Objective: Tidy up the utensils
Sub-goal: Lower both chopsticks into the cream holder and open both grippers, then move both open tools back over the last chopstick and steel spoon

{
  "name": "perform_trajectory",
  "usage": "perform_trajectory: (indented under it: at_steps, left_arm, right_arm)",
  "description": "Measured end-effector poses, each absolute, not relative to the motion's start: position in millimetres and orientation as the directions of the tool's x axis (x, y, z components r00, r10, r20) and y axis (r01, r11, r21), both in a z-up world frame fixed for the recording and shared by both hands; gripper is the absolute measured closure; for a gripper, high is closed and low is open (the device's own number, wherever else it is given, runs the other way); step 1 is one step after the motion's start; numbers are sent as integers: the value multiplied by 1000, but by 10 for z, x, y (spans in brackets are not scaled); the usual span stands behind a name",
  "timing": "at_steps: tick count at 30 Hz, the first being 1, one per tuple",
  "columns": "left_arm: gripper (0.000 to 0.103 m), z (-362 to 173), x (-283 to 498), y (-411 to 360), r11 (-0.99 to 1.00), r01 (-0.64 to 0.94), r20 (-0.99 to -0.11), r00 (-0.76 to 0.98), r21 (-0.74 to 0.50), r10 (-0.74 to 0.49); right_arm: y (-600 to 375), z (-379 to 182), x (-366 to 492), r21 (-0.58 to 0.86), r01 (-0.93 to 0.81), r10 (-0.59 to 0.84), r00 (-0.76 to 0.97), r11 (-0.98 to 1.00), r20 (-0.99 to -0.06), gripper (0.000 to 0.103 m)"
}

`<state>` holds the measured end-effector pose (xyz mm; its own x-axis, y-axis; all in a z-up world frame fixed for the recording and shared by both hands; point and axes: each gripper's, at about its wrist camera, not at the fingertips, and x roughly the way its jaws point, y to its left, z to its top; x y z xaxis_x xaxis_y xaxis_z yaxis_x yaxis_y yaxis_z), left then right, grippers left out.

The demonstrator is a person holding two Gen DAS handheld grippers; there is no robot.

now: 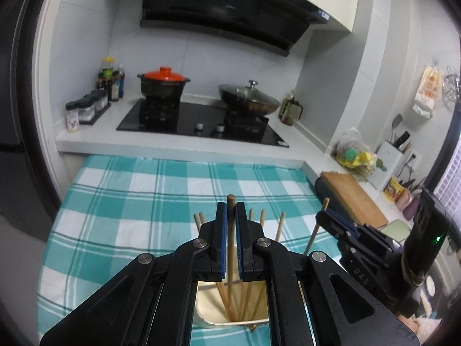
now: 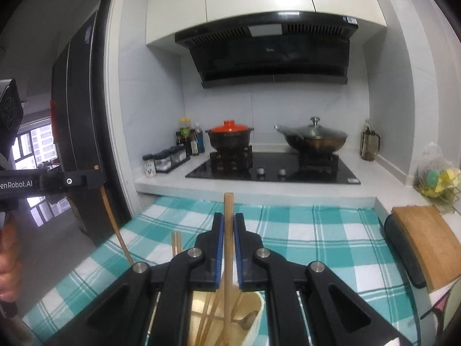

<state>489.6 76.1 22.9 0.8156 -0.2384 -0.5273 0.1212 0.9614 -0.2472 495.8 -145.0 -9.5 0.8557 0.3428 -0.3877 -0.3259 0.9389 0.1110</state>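
My right gripper [image 2: 227,230] is clamped on a single wooden chopstick [image 2: 228,216], which stands nearly upright between my blue pads [image 2: 220,248] and pokes up past them. Its lower end runs down into a cream holder [image 2: 258,314] just below me, among more chopsticks [image 2: 207,325] and a metal spoon [image 2: 249,321]. The holder sits on a teal checked cloth [image 2: 317,245]. At the left edge my left gripper [image 2: 95,180] grips another chopstick [image 2: 115,225], slanting down toward the holder. Beyond the cloth, a black stove [image 2: 273,173] carries an orange-lidded pot [image 2: 229,137] and a lidded wok [image 2: 312,138]
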Motion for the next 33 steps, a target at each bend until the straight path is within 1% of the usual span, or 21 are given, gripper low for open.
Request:
perform_trajectory:
  at_steps: [6,7,9,10,13,15,17,18,20,21,23,27,30,33]
  left_arm:
    - [98,-16,5063,647,969,107,-583,782,-221,-219]
    - [96,-27,5078,647,972,93,-588,782,-215,-205]
    - [79,-29,5088,689,973,69,-600,777,-222,-192]
    - [67,-12,5054,725,972,58,-600,777,-230,-188]
    - [63,102,4846,860,971,53,-588,788,-235,-185]
    - [56,171,4613,962,973,59,-586,789,-225,-183]
    - [46,195,4314,1055,975,77,-593,783,-207,-188]
    - [44,176,4147,1099,977,88,-601,776,-196,-191]
    - [38,73,3807,1158,980,112,-630,753,-164,-192]
    - [36,-12,3617,1176,982,120,-645,742,-146,-186]
    - [30,-242,3263,1179,986,117,-675,718,-119,-167]
    - [30,-855,2625,1054,990,88,-733,666,-106,-138]
    - [30,-1294,2272,872,988,37,-759,635,-151,-140]
    - [30,-1603,2095,671,979,-10,-770,619,-206,-155]
  right_arm:
    - [-1574,-436,5179,163,-270,316,808,949,-497,96]
    - [-1588,-463,5205,164,-258,305,804,952,-511,95]
    - [-1596,-506,5271,164,-238,289,788,957,-543,94]
    - [-1607,-498,5293,169,-229,284,780,959,-557,94]
    - [-1662,-375,5285,195,-224,296,763,955,-574,94]
    - [-1718,-216,5157,192,-233,301,777,953,-553,92]
    - [-1773,-81,4988,186,-240,303,784,953,-542,90]
    - [-1816,-30,4878,188,-249,312,781,950,-542,90]
    - [-1908,6,4616,191,-275,334,763,942,-553,90]
    - [-1953,-14,4466,185,-289,343,749,939,-567,90]
    - [-2045,-140,4131,165,-316,350,721,934,-598,90]
    - [-2238,-669,3427,107,-307,295,674,946,-677,90]
    - [-2310,-1151,2895,46,-272,220,658,961,-720,90]
    - [-2325,-1561,2396,13,-227,160,646,974,-746,90]
